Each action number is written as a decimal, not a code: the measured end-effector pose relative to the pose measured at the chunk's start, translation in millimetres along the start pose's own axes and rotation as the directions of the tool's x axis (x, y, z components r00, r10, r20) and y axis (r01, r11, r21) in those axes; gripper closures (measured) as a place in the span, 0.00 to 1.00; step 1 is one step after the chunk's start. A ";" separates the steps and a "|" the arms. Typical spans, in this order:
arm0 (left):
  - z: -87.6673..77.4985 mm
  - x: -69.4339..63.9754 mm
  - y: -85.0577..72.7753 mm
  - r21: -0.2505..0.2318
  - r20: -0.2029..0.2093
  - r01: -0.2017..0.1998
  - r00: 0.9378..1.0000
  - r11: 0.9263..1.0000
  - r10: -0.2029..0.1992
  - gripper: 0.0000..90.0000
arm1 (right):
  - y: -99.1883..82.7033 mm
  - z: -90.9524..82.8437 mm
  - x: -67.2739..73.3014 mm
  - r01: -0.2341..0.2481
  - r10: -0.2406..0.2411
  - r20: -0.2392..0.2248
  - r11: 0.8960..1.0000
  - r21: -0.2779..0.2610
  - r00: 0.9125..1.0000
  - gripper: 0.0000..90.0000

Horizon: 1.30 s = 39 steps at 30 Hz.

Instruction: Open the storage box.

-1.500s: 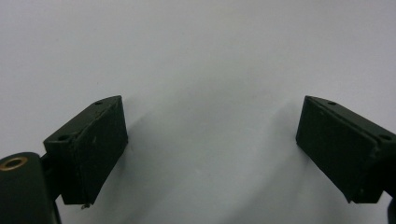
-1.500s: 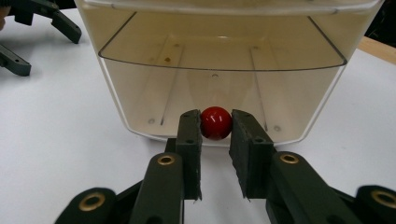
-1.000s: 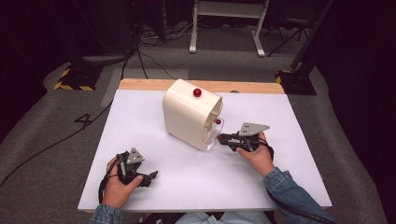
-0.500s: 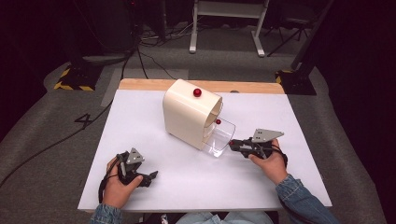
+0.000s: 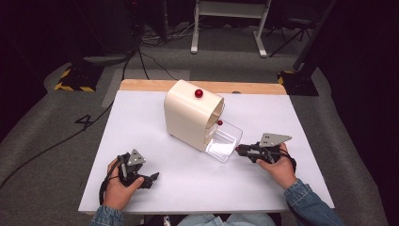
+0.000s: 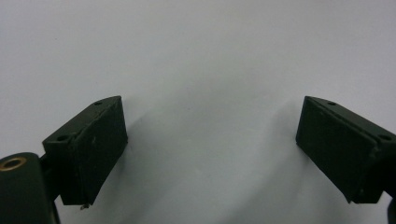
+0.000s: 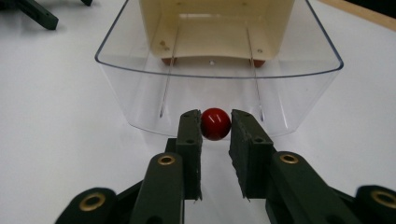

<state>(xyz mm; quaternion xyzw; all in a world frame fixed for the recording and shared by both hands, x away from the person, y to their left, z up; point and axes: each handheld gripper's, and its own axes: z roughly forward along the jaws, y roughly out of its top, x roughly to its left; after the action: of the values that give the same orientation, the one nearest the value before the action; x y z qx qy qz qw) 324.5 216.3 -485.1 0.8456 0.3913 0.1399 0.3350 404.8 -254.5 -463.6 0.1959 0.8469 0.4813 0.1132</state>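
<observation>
A cream box (image 5: 188, 117) with a rounded top stands mid-table; a red knob (image 5: 199, 93) sits on its top. A clear plastic front (image 5: 225, 141) is swung out and down from the box's open face. In the right gripper view, my right gripper (image 7: 215, 119) is shut on a small red knob (image 7: 215, 126) at the edge of that clear front (image 7: 219, 70). From above, the right gripper (image 5: 240, 150) sits just right of the clear part. My left gripper (image 5: 153, 178) rests on the table near the front left, jaws open (image 6: 212, 126) with nothing between them.
The white table top (image 5: 141, 122) lies on a wooden board whose far edge (image 5: 254, 87) shows behind the box. A second small red ball (image 5: 219, 123) sits at the box's opening. Cables and a white stand are on the floor beyond.
My right gripper has moved right and toward the near edge, drawing the clear front farther out of the box. The left hand has stayed put.
</observation>
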 end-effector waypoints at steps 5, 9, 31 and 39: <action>0.0 -0.1 -0.1 0.000 0.000 0.000 1.000 1.000 0.000 0.10 | -6.7 1.7 -0.6 -0.014 0.015 -0.013 1.000 0.022 1.000 0.84; -0.1 0.0 -0.1 0.000 0.000 0.000 1.000 1.000 0.000 0.10 | -5.8 0.5 1.1 -0.008 0.008 -0.012 0.999 0.040 1.000 0.79; -0.2 -0.9 -0.8 -0.007 -0.013 -0.006 1.000 1.000 0.006 0.10 | 59.2 -26.2 7.6 0.021 -0.020 0.006 0.988 -0.156 1.000 0.68; -0.2 -0.1 -0.8 -0.005 -0.004 0.000 1.000 1.000 0.000 0.10 | 74.2 -9.3 6.2 0.026 -0.030 -0.020 0.982 -0.185 0.999 0.67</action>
<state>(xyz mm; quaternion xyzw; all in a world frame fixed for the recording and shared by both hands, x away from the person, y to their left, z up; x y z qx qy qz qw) 323.9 216.7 -485.5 0.8446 0.3914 0.1425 0.3364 412.2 -224.8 -395.1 0.1670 0.8027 0.5581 0.1280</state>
